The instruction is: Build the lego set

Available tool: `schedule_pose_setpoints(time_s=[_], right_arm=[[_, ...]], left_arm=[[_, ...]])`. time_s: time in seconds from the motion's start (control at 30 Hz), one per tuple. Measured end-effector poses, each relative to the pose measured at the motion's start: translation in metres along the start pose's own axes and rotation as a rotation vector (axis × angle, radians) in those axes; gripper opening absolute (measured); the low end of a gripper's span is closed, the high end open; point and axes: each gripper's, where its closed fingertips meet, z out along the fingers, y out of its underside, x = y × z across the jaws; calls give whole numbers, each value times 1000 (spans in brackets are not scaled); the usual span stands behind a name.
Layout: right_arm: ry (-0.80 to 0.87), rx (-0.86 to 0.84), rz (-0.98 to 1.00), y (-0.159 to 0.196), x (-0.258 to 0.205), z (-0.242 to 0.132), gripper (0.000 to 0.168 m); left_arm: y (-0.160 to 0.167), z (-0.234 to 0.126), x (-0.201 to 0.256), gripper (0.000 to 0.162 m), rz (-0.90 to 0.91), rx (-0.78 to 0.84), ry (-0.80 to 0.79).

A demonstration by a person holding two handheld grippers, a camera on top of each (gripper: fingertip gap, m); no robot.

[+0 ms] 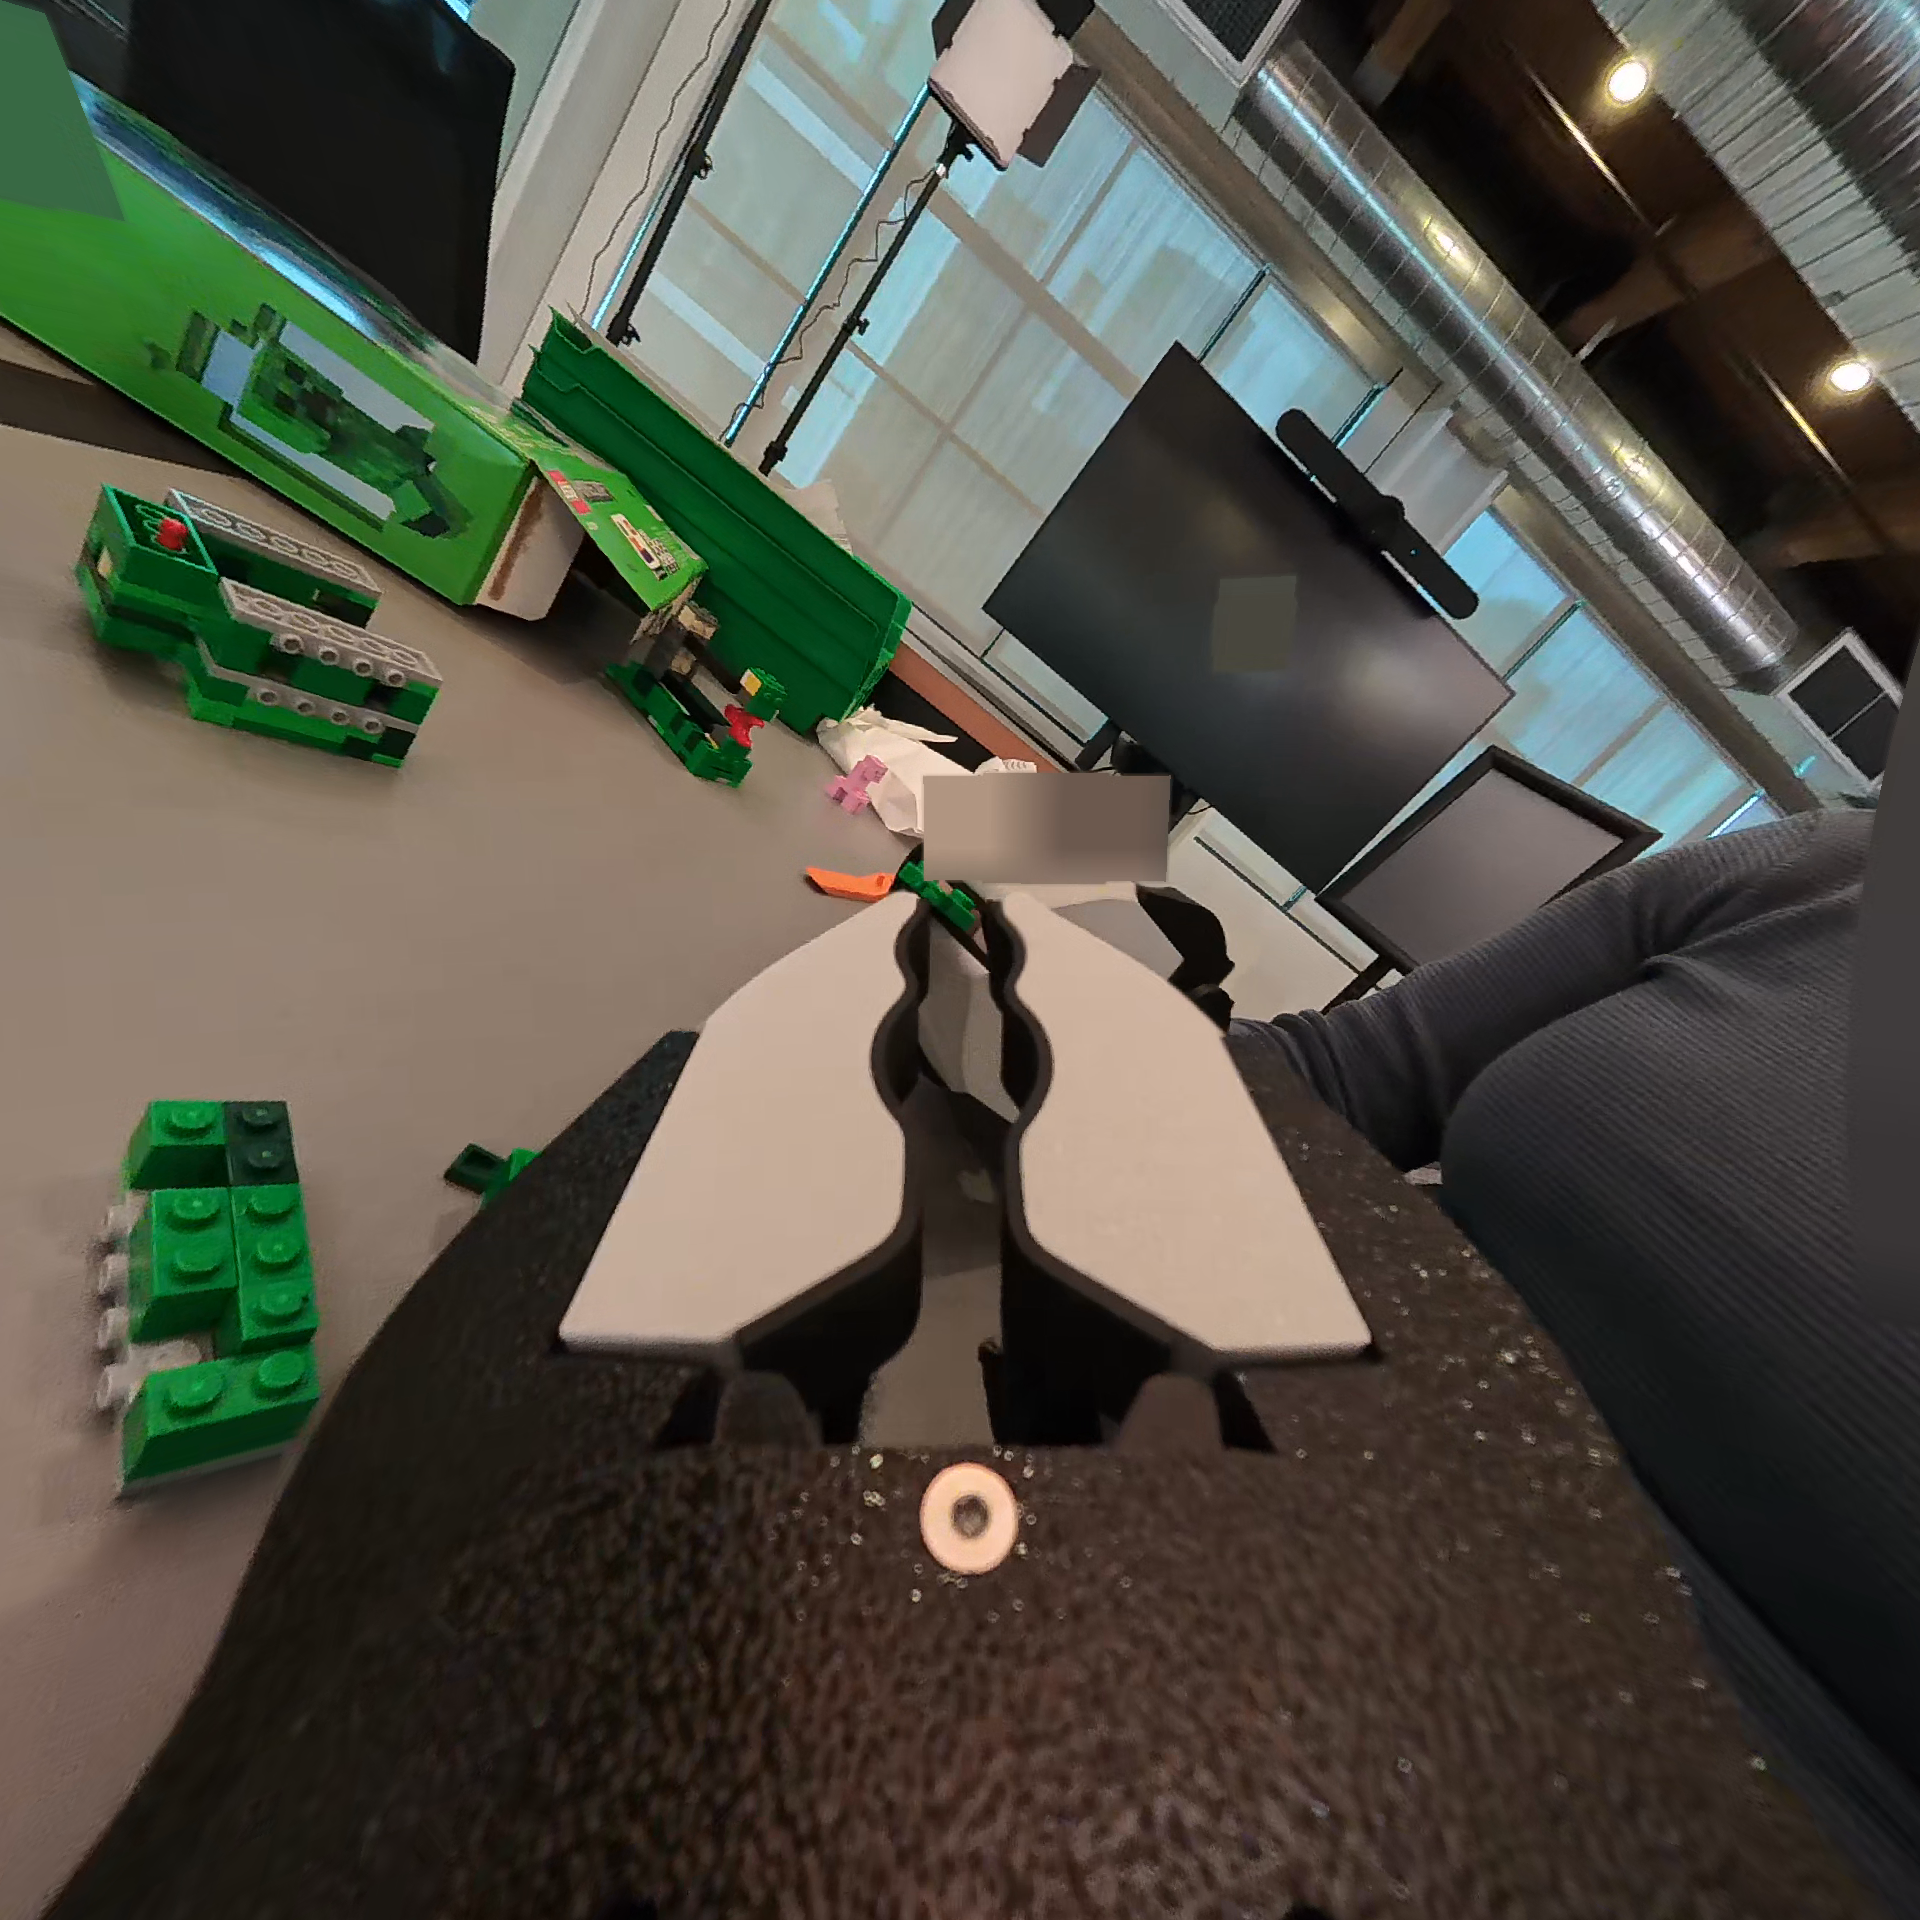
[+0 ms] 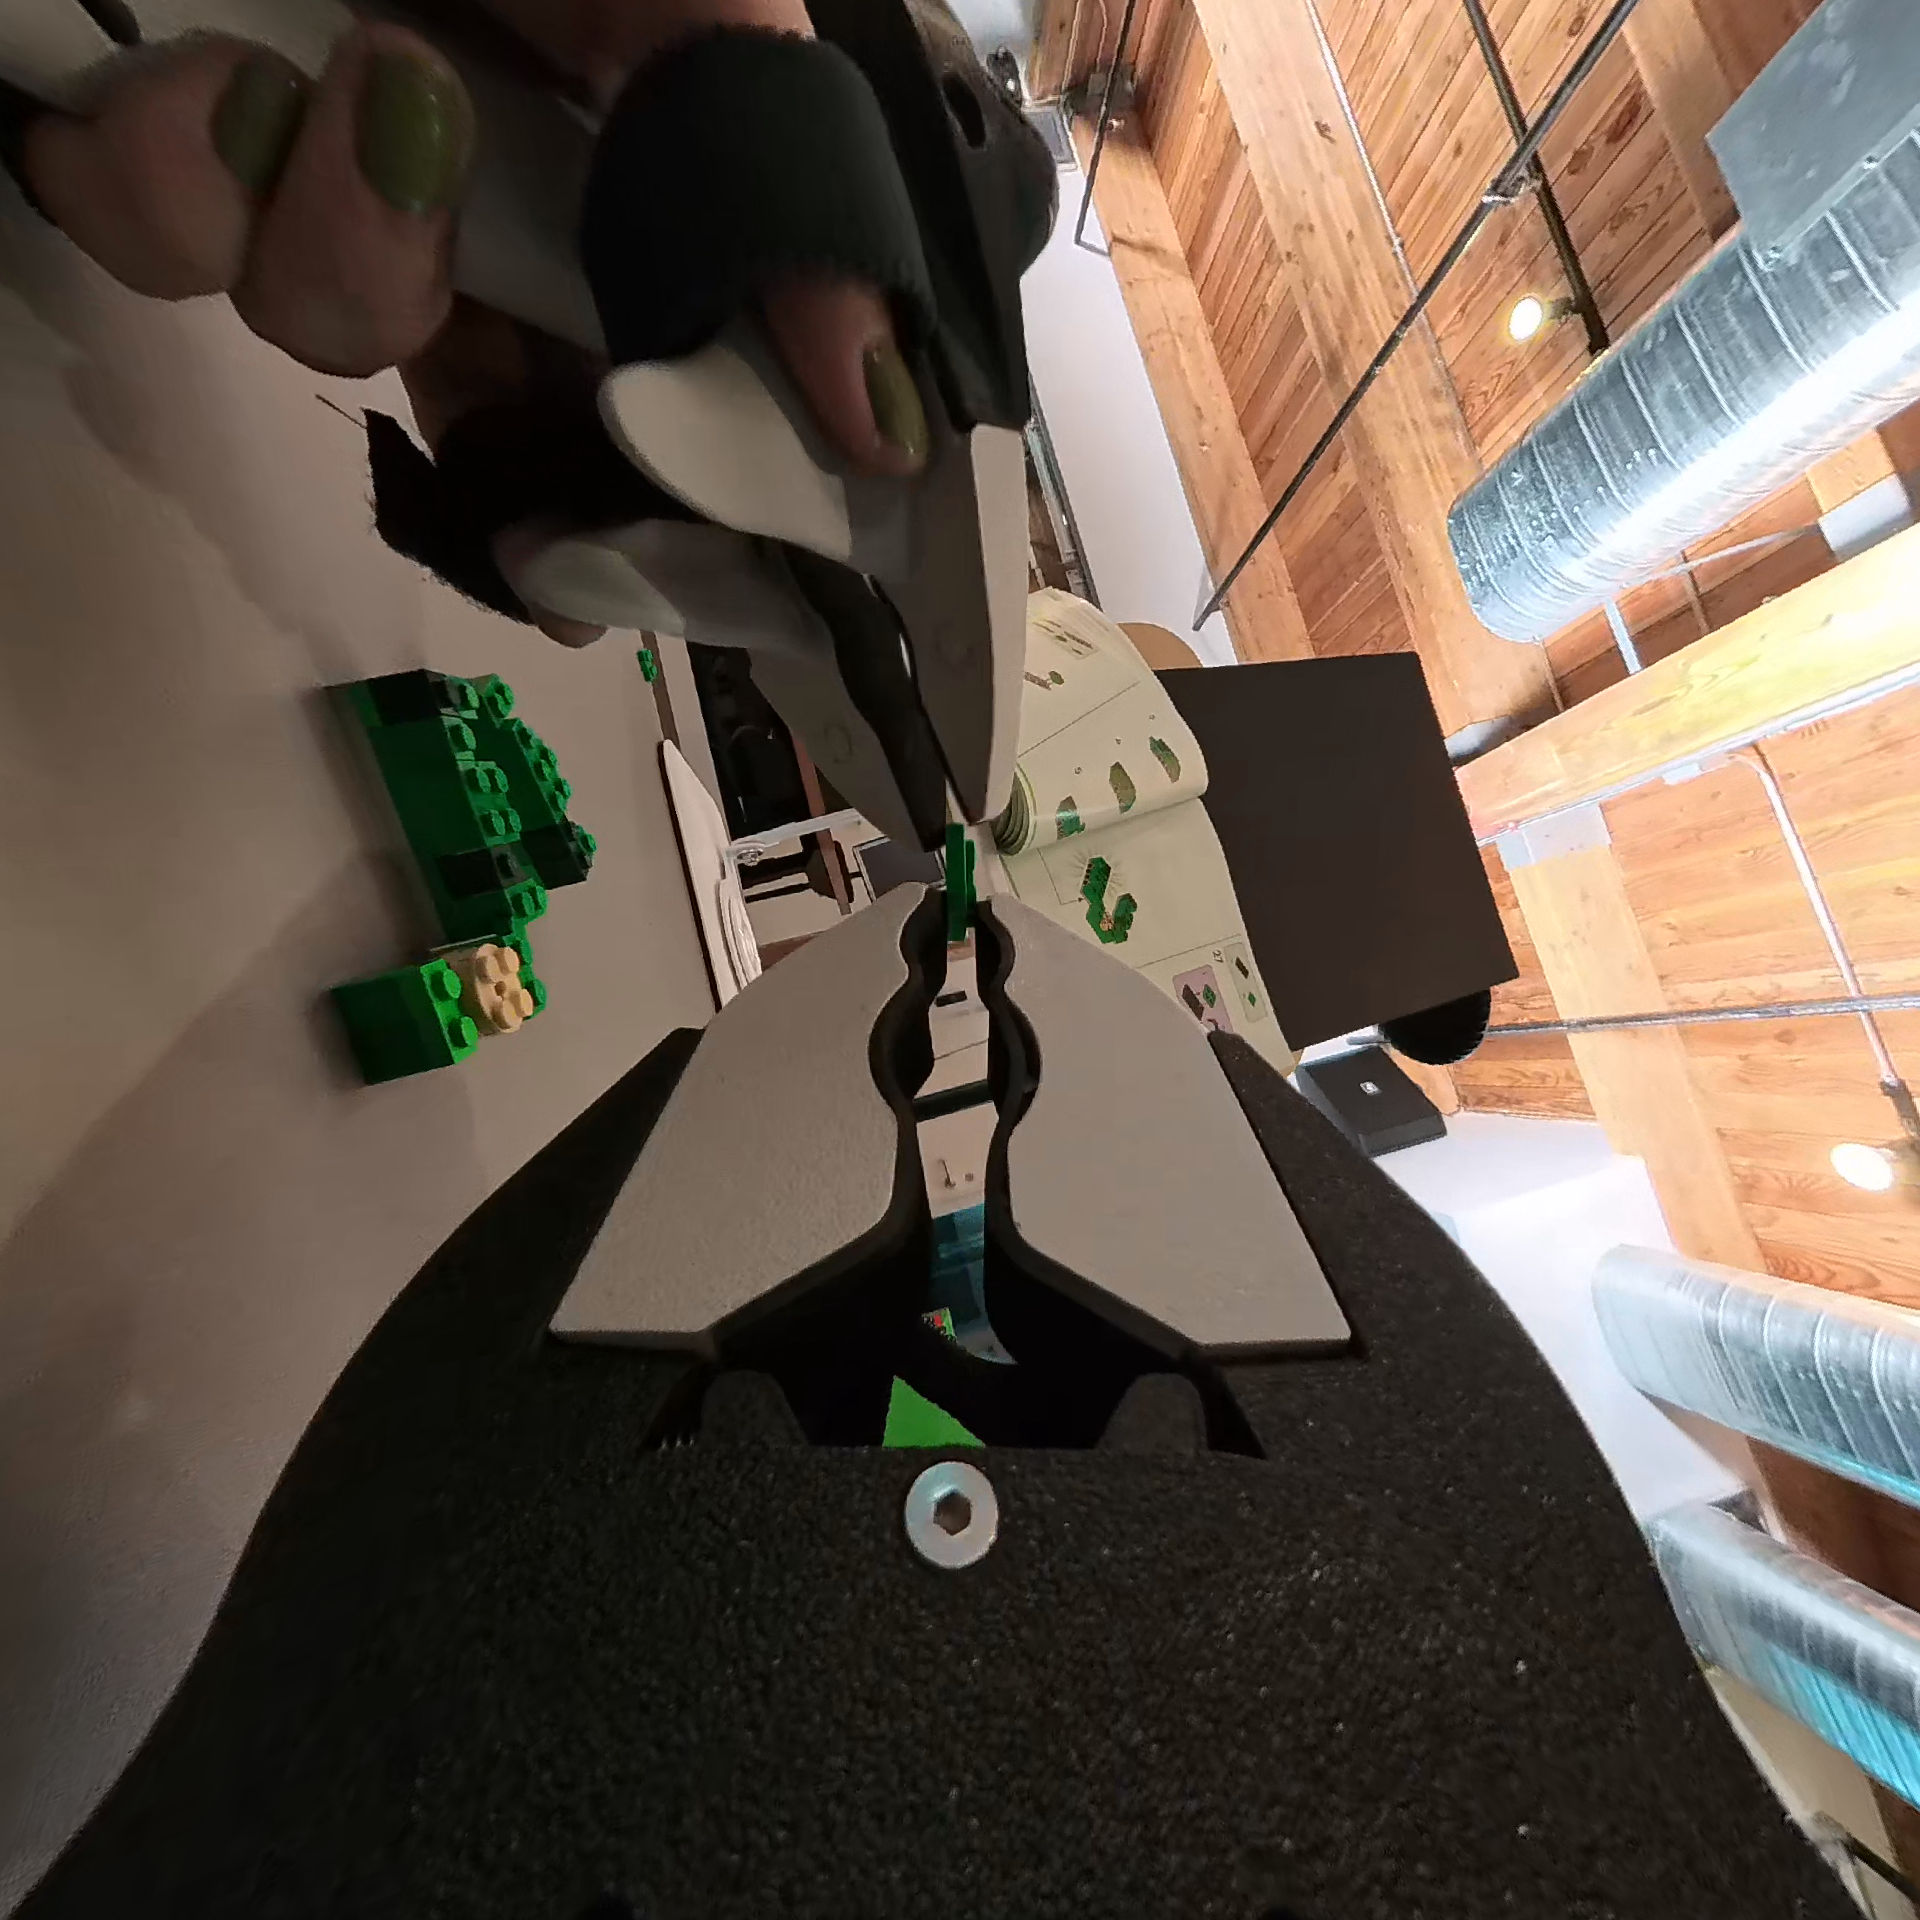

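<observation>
My left gripper (image 1: 956, 912) and my right gripper (image 2: 956, 920) meet tip to tip above the grey table (image 1: 312, 935). A small thin green lego piece (image 2: 958, 878) stands between the right gripper's nearly closed tips. In the right wrist view the left gripper (image 2: 948, 816) comes down from above, held by a hand (image 2: 343, 187), and its tips pinch the top of the same green piece. The piece also shows at the left gripper's tips (image 1: 938, 896). I cannot tell whether it is one piece or two joined.
On the table lie a green-and-grey lego build (image 1: 260, 623), a green brick block (image 1: 218, 1278), a small build with red parts (image 1: 707, 717), an orange tool (image 1: 847, 881), the green box (image 1: 312, 416) and a green bin (image 1: 727, 540). A studded green build (image 2: 468, 790) and the open booklet (image 2: 1122, 852) are in the right wrist view. The tips of both grippers are at nearly the same place. Both grippers' tips are roughly 11 cm from the green brick block (image 1: 218, 1278).
</observation>
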Motion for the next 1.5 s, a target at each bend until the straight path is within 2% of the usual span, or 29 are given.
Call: schedule_pose_setpoints(time_s=[0.27, 0.5, 0.73, 0.83, 1.3, 1.5], right_arm=[[-1, 5, -15, -1, 0, 0, 5], [4, 15, -140, -9, -6, 1, 4], [18, -2, -116, -5, -2, 1, 5], [19, 4, -121, -7, -2, 1, 5], [10, -2, -77, -4, -2, 1, 5], [2, -38, 17, 5, 0, 3, 11]], left_arm=[[1, 0, -1, 8, -19, -5, 4], [5, 4, -3, 20, -74, -32, 6], [4, 3, -3, 22, -92, -26, 10], [5, 3, -3, 15, -94, -33, 8], [6, 4, -4, 13, -144, -40, 4], [1, 0, -5, 5, 7, -35, -56]])
